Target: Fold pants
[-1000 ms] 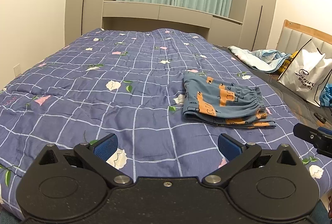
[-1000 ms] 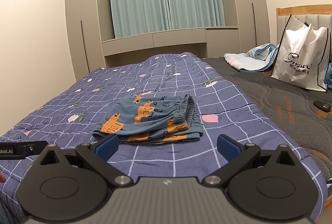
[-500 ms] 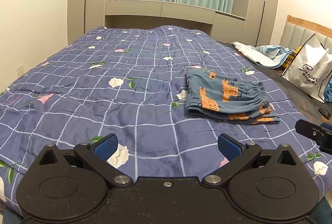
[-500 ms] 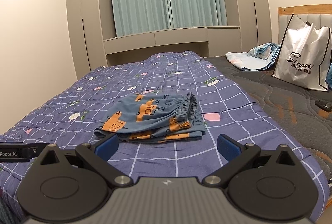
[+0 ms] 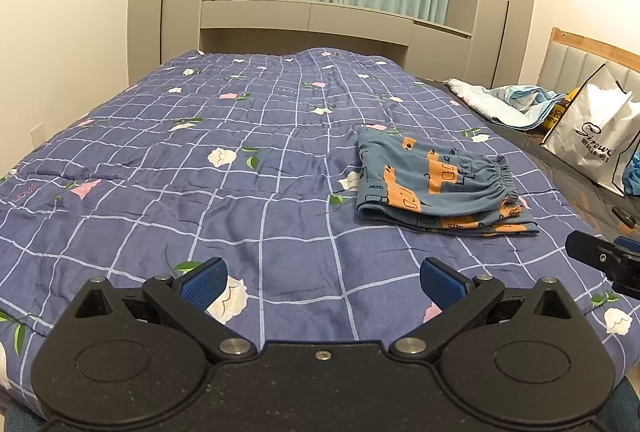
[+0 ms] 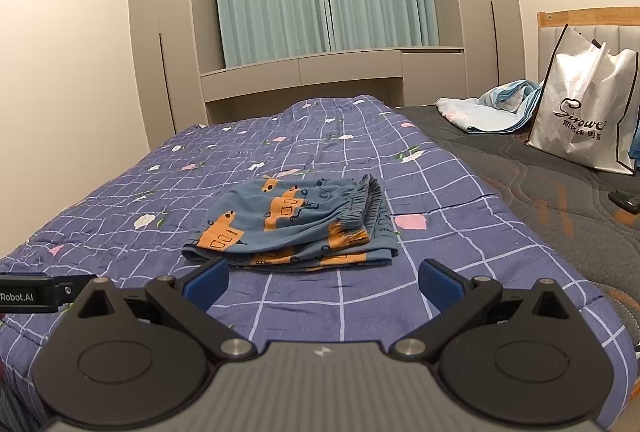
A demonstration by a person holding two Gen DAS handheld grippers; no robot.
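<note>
Blue cotton pants with orange print (image 6: 296, 228) sit folded in a neat stack on the purple checked floral quilt (image 5: 200, 191). My left gripper (image 5: 322, 278) and right gripper (image 6: 322, 278) are both wide and empty, hanging back since the folding looks done.

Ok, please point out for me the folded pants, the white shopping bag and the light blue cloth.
folded pants (image 6: 288, 220), right wrist view, top layer near the middle.
white shopping bag (image 6: 580, 123), right wrist view, front panel by the printed lettering.
light blue cloth (image 5: 516, 103), left wrist view, crumpled middle.
</note>
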